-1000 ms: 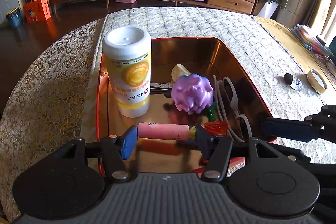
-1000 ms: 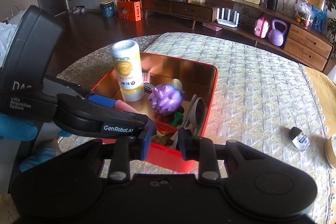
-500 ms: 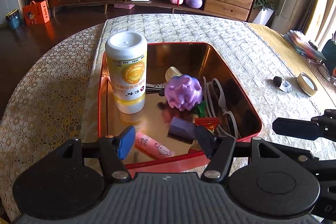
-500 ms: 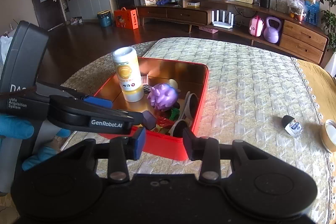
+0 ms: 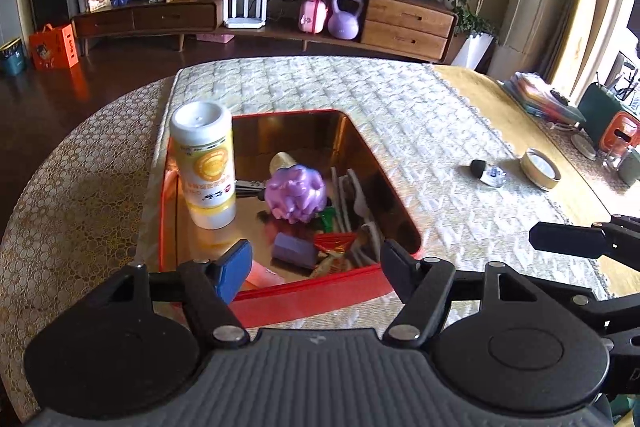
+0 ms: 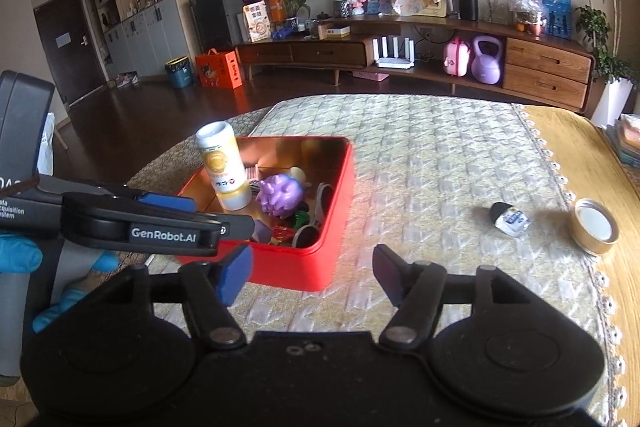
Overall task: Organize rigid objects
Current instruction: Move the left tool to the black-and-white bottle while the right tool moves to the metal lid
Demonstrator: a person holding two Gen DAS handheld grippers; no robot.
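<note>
A red tin box (image 5: 312, 301) (image 6: 320, 267) sits on the quilted table. It holds an upright white-and-yellow bottle (image 5: 206, 167) (image 6: 223, 167), a purple spiky toy (image 5: 296, 193) (image 6: 278, 195), a purple block (image 5: 294, 250), a pink tube (image 5: 262, 275) at the near wall, white cutlery and red wrappers. My left gripper (image 5: 316, 267) is open and empty, above the box's near edge. My right gripper (image 6: 310, 271) is open and empty, right of the box's near corner. A small black-and-white bottle (image 5: 486, 173) (image 6: 508, 219) and a tape roll (image 5: 540, 169) (image 6: 594, 225) lie on the table to the right.
The left gripper body (image 6: 132, 223) and a blue-gloved hand (image 6: 18, 259) fill the left of the right wrist view. The right gripper's finger (image 5: 572, 239) shows at the right of the left wrist view. Books and cups (image 5: 560, 103) lie at the far right table edge.
My left gripper let go of the pink tube into the box, then pulled back and up. My right gripper opened wide and pulled back.
</note>
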